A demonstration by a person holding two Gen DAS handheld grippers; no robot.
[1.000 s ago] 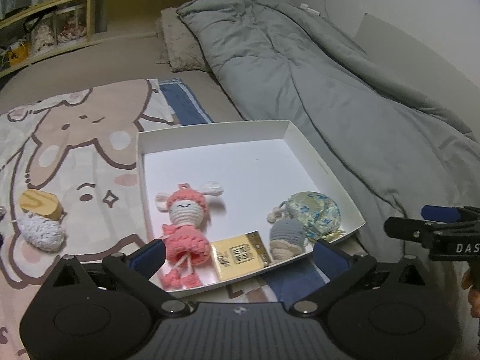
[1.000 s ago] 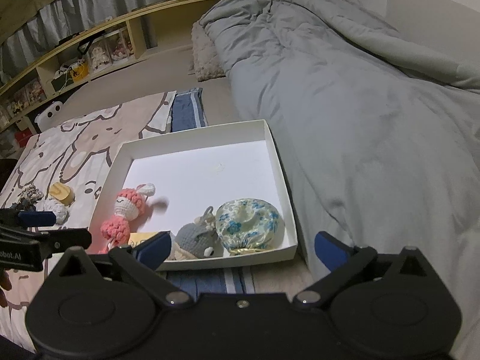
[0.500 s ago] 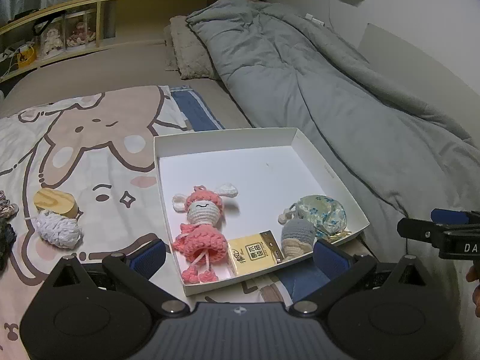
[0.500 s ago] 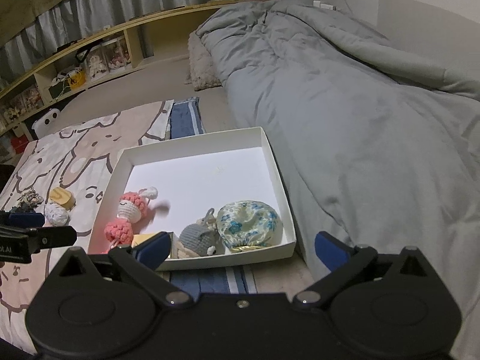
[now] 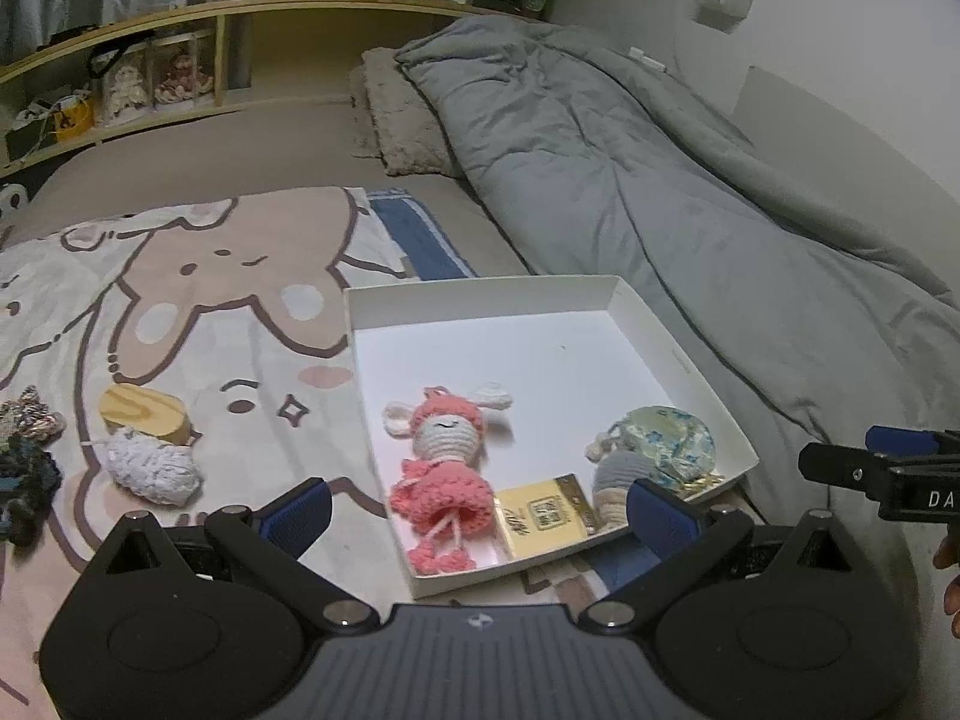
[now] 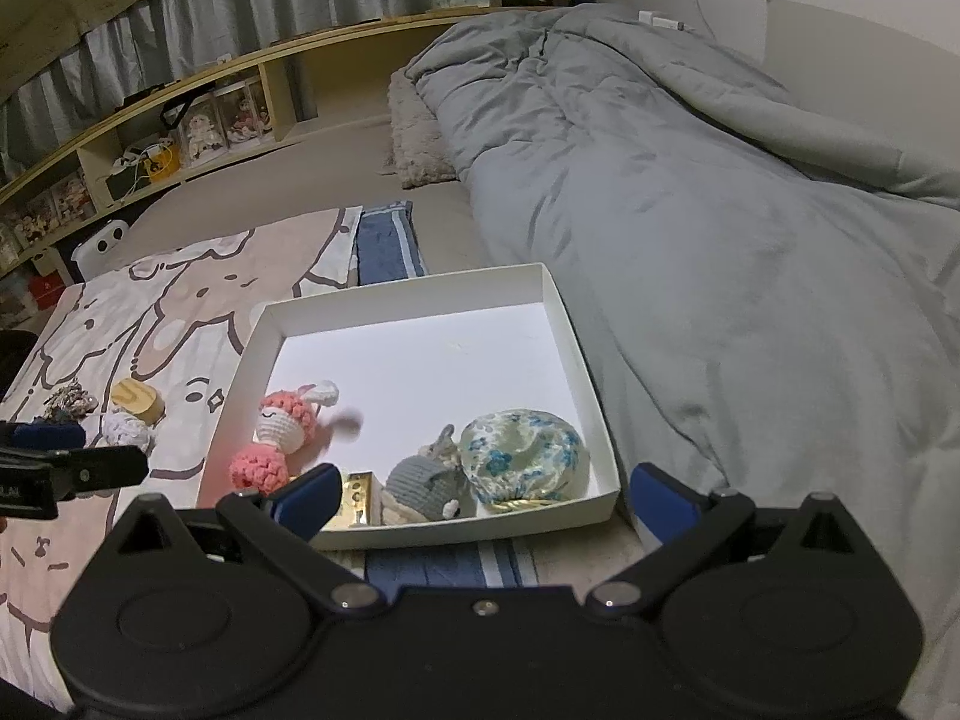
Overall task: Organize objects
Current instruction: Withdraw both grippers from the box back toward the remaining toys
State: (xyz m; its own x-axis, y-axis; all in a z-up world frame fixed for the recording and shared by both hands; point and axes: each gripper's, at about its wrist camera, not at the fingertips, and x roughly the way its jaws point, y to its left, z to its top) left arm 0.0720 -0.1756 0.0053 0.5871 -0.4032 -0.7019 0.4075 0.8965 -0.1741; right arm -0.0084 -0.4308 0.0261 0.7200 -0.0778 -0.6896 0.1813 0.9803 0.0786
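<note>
Both the left hand-held gripper (image 5: 477, 507) and the right hand-held gripper (image 6: 489, 495) are held wide and empty above the bed. The white crocheted ball (image 5: 153, 471) and round wooden block (image 5: 144, 414) lie touching on the cartoon-print blanket (image 5: 198, 276), outside the shallow white cardboard tray (image 5: 480, 300); the block could be nudged if the soft ball is pinched.

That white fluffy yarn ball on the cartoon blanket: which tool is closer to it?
Left. The left tool hangs just right of the white fluffy yarn ball; the right tool sits beyond the white cardboard tray.
</note>
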